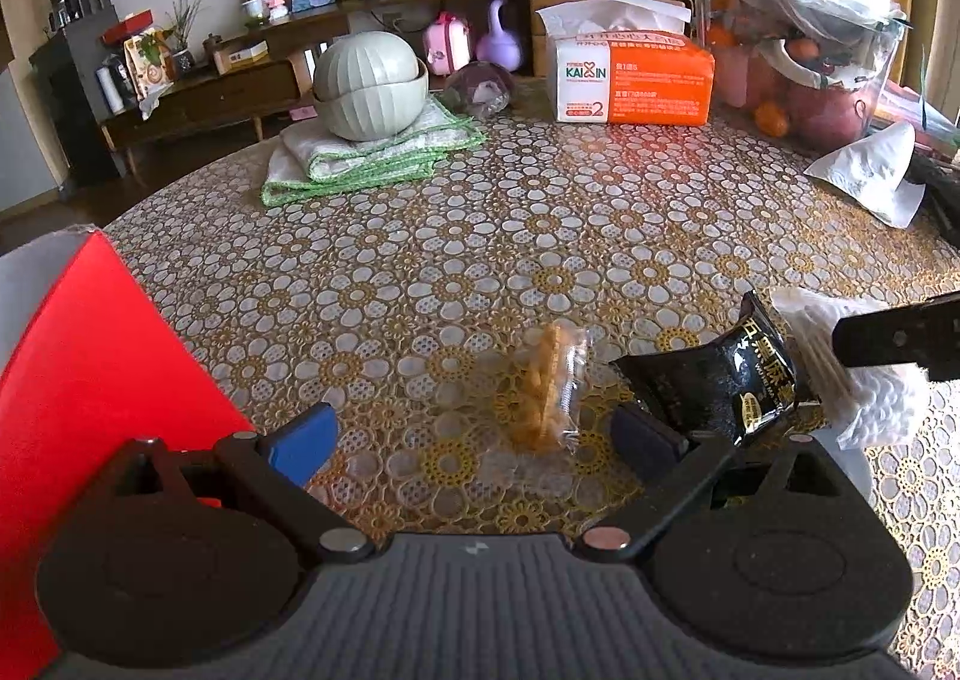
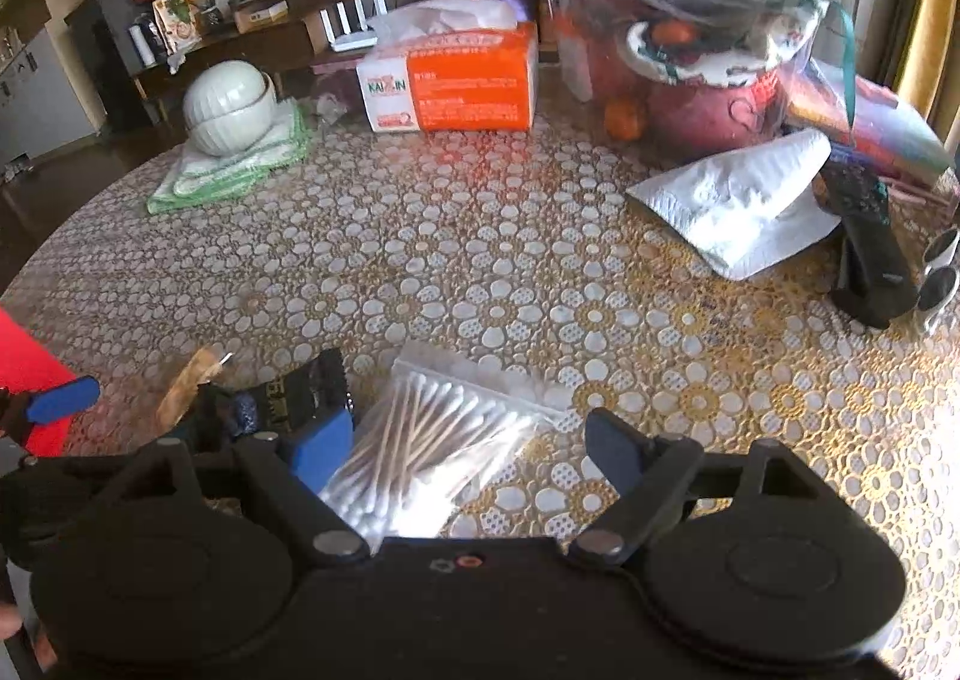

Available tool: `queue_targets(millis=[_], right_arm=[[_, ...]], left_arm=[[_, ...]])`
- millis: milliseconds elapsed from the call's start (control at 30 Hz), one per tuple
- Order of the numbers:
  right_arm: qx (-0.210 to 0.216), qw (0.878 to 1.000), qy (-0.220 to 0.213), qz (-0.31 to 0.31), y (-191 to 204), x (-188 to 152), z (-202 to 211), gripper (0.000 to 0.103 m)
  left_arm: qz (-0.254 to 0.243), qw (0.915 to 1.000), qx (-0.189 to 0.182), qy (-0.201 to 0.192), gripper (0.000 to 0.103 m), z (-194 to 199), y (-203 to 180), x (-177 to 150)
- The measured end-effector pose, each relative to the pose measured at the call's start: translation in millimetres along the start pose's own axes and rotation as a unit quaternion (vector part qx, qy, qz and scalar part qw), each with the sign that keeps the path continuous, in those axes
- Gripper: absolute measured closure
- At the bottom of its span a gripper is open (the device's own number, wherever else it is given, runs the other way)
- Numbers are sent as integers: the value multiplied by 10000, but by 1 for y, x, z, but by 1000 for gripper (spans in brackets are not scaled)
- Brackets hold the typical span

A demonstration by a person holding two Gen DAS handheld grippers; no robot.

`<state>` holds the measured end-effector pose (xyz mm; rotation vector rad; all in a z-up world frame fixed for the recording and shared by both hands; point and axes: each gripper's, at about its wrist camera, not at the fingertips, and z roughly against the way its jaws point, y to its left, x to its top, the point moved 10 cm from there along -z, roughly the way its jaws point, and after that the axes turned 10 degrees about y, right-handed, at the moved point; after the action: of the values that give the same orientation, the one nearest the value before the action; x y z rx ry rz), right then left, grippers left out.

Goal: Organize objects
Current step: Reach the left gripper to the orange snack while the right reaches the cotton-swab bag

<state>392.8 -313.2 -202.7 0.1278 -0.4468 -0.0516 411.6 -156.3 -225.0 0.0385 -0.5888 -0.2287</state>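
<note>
The red box [image 1: 90, 380] runs off the left edge of both views, so its full shape can't be made out. At the table's [image 1: 480, 236] near edge, the black snack packet [image 1: 720, 380] is half hidden behind a blue finger pad [image 2: 318, 452] — its print is too small to read. The cotton swab bag [image 2: 420, 440] slips under the right gripper's body, and the wrapped biscuit [image 1: 549, 386] looks blurred, perhaps from glare.

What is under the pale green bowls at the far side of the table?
The bowls rest on a folded stack of white cloths with green edging, which lies on the flowered tablecloth. The part of the cloths directly under the bowls is covered and cannot be seen.
</note>
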Motion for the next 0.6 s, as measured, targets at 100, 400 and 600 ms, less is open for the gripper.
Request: queue_targets(millis=[100,400,600], right_arm=[[9,10000,36,29,2,-3,-4,18],[215,9996,169,8,11,-12,-10,20],[322,9994,106,-60,11,-14,-7,33]], left_arm=[[22,9999,-99,-37,11,-1,-1,1],[-153,9981,-586,-132,72,5,-22,3],[-211,9978,-617,-98,80,9,-27,1]])
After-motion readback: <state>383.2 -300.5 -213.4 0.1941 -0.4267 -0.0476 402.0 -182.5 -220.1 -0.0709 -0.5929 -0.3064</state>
